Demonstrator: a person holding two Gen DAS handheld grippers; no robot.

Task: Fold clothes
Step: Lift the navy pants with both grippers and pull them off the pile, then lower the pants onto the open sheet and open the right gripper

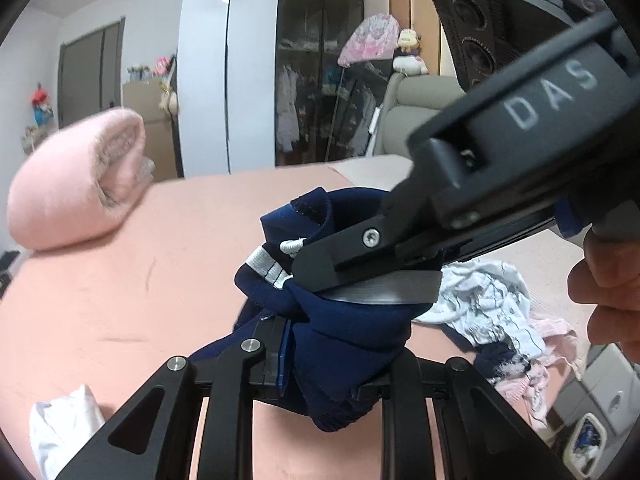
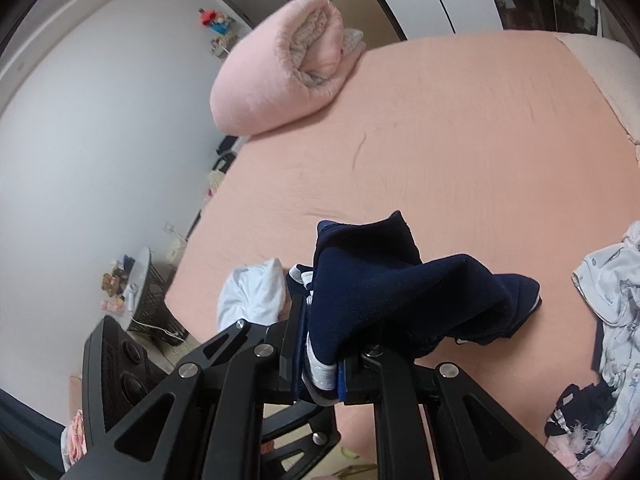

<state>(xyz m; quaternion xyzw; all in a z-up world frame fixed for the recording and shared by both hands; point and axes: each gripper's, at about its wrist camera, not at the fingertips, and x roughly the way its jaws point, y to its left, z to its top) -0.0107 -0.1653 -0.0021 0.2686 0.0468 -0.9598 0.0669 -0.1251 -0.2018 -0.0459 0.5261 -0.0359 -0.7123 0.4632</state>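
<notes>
Spanning the room, pink bed [image 2: 460, 140]; rolled blanket [image 2: 280, 64], wardrobe [image 1: 228, 76]

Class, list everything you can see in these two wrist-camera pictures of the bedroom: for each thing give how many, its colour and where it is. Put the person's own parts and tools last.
navy garment: one, dark blue with white stripes, bunched and lifted above the bed, gripped by both claws
bed: one, peach-pink sheet, fills the middle
rolled quilt: one, pale pink, far corner of the bed
white cloth: one, white, near edge of the bed
clothes pile: one heap, white, pink and dark pieces, on the bed's other side
wardrobe: one, white doors with a dark glass section, behind the bed
left claw: one, black, shut on the garment
right claw: one, black, shut on the striped edge
hand: one, holding the right claw's handle
</notes>
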